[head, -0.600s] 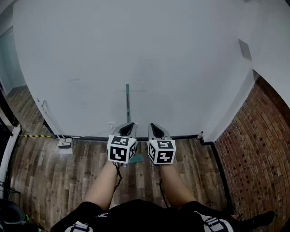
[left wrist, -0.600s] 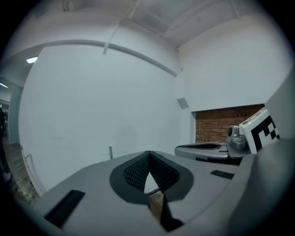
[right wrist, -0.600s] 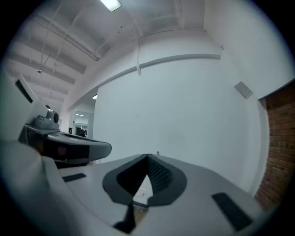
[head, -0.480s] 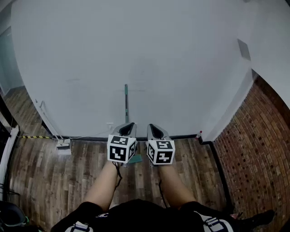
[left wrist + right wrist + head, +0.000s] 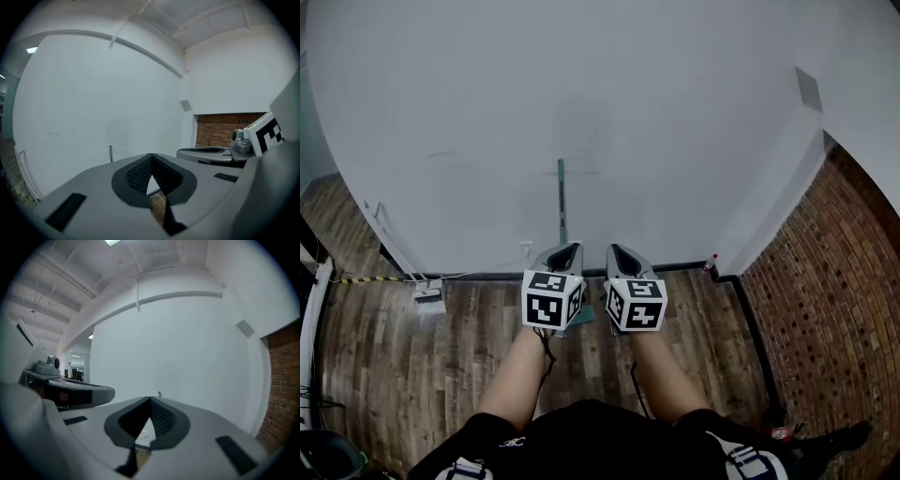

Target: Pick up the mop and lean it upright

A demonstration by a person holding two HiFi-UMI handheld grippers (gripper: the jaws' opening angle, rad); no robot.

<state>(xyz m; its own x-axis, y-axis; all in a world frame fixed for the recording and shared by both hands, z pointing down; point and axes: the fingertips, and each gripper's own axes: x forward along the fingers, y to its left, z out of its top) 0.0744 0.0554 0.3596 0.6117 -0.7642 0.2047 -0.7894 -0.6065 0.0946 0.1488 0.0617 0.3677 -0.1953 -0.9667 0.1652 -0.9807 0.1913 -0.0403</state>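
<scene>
The mop stands upright against the white wall; its thin grey-green handle (image 5: pixel 562 202) rises straight ahead of me, and a bit of its teal head (image 5: pixel 586 315) shows on the floor between the grippers. The handle's top (image 5: pixel 111 153) is seen in the left gripper view, and its tip (image 5: pixel 159 393) peeks over the jaws in the right gripper view. My left gripper (image 5: pixel 565 251) and right gripper (image 5: pixel 620 253) are held side by side, short of the wall, both shut with nothing in them. In their own views, the left gripper (image 5: pixel 151 158) and right gripper (image 5: pixel 150 401) have their pads meeting.
A wood-plank floor (image 5: pixel 412 366) runs up to the wall's dark skirting. A white socket box (image 5: pixel 428 299) and yellow-black tape (image 5: pixel 366 278) lie at the left. A brick wall (image 5: pixel 834 281) closes the right side, with a small red-topped object (image 5: pixel 710 264) in the corner.
The head view has shifted slightly, so the wall and floor sit a little differently. Both grippers stay side by side and shut, and the mop stays against the wall.
</scene>
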